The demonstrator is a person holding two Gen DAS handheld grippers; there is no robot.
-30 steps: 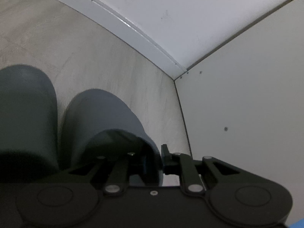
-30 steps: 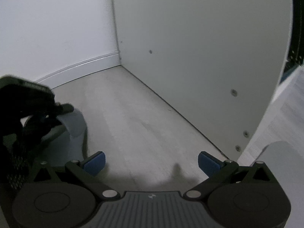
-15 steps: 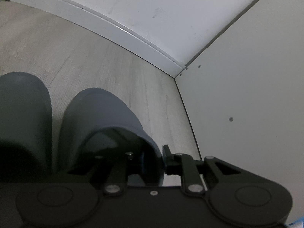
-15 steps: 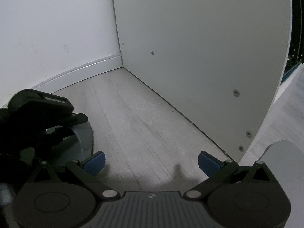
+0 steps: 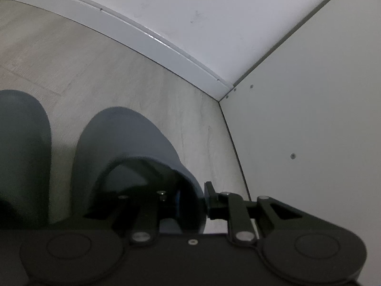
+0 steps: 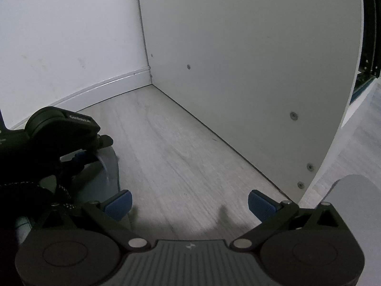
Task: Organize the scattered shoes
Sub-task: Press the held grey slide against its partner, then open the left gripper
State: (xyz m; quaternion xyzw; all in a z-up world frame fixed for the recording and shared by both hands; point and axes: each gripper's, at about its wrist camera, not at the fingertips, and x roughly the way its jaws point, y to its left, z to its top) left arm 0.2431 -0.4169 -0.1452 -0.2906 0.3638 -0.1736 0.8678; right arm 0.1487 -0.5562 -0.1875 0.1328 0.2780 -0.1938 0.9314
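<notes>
1. The cabinet side panel (image 5: 309, 124) is the largest thing here and serves as landmark: a flat, smooth white board with small screw heads, standing upright on the floor and meeting the white wall (image 5: 190, 7) at a corner.
2. The floor (image 6: 171, 157), pale grey wood-grain plank with a matte surface, runs from the panel's foot out to a glossy white baseboard (image 5: 147, 40).
3. The held slipper (image 5: 126, 138), a rounded grey-blue slip-on with a smooth, soft-looking upper, sits on the floor well to the left of the panel, toe toward the baseboard.
4. A second slipper (image 5: 21, 143) of the same colour lies farther from the panel, just beside the first with a strip of floor between them.
5. The left gripper (image 5: 193, 200) pinches the right wall of the held slipper's opening, one finger inside and one outside.
6. The right gripper (image 6: 189, 203) hangs spread wide over bare floor nearer the panel, holding nothing; its blue ribbed pads (image 6: 260, 206) are clear of everything.
7. Risks, as I judge them: the thin pliable wall could fold or slip from the pinch, twisting the slipper out of line with its mate; a careless release might nudge the pair apart.
</notes>
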